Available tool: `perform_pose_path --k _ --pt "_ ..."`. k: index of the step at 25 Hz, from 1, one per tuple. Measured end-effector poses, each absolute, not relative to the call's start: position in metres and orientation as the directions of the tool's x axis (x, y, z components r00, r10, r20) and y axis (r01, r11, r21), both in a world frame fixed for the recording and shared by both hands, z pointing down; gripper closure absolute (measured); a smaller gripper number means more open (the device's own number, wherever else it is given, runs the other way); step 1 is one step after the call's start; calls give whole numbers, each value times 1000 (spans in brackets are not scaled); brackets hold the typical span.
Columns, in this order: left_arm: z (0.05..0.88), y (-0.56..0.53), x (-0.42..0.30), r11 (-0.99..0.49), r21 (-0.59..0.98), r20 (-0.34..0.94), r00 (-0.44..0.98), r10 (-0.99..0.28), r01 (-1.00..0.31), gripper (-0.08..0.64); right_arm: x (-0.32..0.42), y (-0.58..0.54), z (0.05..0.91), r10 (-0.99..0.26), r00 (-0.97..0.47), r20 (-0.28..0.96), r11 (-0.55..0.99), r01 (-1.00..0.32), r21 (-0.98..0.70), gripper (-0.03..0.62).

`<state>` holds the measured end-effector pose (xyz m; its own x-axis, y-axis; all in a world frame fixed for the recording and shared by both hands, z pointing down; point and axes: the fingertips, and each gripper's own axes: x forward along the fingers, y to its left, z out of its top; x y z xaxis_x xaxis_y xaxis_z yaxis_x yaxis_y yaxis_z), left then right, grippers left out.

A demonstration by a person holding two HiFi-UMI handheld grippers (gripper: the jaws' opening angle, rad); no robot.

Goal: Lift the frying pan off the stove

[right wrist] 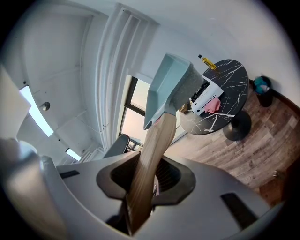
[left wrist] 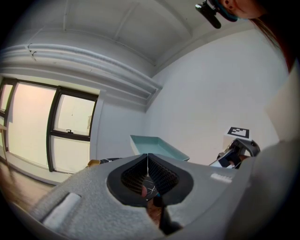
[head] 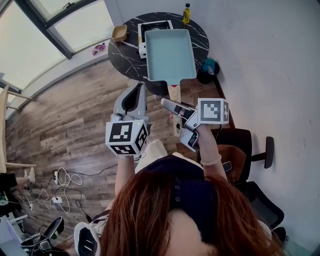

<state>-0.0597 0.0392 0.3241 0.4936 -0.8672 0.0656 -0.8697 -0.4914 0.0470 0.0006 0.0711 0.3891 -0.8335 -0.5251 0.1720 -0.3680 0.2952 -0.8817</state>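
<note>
Above the round black table (head: 125,57) the teal frying pan (head: 171,55) is held clear of the stove (head: 145,30) and covers most of it from the head view. Its wooden handle (right wrist: 150,159) is pinched in the right gripper (head: 176,111). The left gripper (head: 138,89) hovers beside the handle, jaws pressed together on nothing. A bowl (head: 119,33) and a bottle (head: 186,13) flank the stove. Only the right gripper view shows a pink thing (right wrist: 213,104) beside the stove.

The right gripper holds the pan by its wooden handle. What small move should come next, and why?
Probably draw the frying pan back toward the person, kept level: the right gripper is clamped on its wooden handle and the pan looks raised, yet the head view shows it over the stove.
</note>
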Motion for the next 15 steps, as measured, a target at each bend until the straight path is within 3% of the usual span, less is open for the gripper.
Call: perform_pose_path --k 15 --pt "326 86 -42 -484 46 68 486 -871 -874 546 19 118 388 -518 -837 178 311 -378 -872 491"
